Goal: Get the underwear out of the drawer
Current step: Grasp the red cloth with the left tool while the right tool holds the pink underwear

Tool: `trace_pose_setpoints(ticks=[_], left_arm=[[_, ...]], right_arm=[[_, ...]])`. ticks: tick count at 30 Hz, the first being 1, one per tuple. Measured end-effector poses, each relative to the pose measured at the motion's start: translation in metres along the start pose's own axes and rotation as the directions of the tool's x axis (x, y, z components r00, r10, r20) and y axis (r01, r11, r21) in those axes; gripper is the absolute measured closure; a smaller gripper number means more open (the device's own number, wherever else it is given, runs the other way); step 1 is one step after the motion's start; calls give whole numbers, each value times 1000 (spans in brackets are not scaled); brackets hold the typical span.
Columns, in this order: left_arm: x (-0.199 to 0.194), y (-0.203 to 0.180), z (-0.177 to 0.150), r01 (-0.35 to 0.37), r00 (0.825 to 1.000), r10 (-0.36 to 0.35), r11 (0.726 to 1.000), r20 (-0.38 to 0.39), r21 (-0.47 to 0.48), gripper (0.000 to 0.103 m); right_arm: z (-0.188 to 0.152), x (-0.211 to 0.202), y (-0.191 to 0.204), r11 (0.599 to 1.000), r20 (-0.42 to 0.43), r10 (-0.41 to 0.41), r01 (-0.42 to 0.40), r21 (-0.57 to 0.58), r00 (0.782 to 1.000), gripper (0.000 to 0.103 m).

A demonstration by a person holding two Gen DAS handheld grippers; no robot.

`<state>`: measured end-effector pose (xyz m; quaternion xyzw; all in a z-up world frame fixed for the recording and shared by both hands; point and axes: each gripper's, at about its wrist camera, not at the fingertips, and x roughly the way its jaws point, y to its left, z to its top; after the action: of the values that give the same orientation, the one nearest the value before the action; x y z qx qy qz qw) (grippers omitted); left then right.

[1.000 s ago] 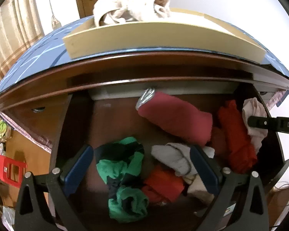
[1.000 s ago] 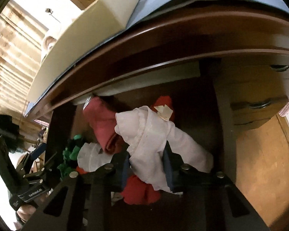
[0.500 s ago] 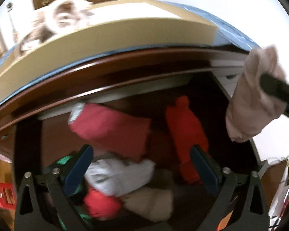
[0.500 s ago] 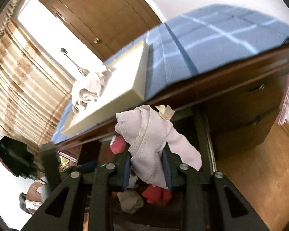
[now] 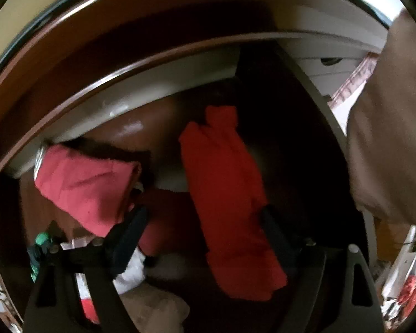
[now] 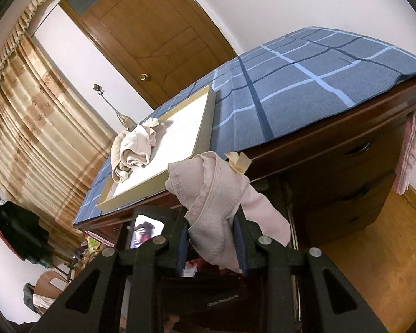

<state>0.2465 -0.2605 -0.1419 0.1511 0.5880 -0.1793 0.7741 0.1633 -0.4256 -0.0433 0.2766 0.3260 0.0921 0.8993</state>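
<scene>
The drawer (image 5: 313, 88) holds a red garment (image 5: 230, 194) at center and a pink one (image 5: 86, 186) at 9 o'clock; the tray (image 6: 205, 127) holds beige cloth (image 6: 133, 147). The left gripper (image 5: 199, 222) has just been closing, jaws apart astride the red garment. The right gripper (image 6: 210, 238) is clamped on pale pink underwear (image 6: 216, 197), above the drawer.

A tray (image 6: 199, 127) lies on the cloth-covered dresser (image 6: 305, 83), seemingly above the drawer (image 5: 313, 127).

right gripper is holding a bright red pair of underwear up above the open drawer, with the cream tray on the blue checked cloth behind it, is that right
Not quite: the colour is wrong. The right wrist view shows the right gripper shut on a pale pink lace-trimmed pair of underwear, not a red one. The rest holds: the cream shallow tray sits on the blue checked cloth behind it.
</scene>
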Motion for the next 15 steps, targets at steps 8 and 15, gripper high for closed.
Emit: trace_pose_setpoints(ticks=[8, 15], left_arm=[[-2, -4, 6, 70, 996, -70, 997, 59, 15, 62], [-18, 20, 0, 211, 969, -203, 977, 138, -44, 85]], right_arm=[[-1, -7, -6, 1000, 8, 4, -4, 21, 1000, 72], [-2, -11, -7, 999, 21, -4, 3, 43, 1000, 72]])
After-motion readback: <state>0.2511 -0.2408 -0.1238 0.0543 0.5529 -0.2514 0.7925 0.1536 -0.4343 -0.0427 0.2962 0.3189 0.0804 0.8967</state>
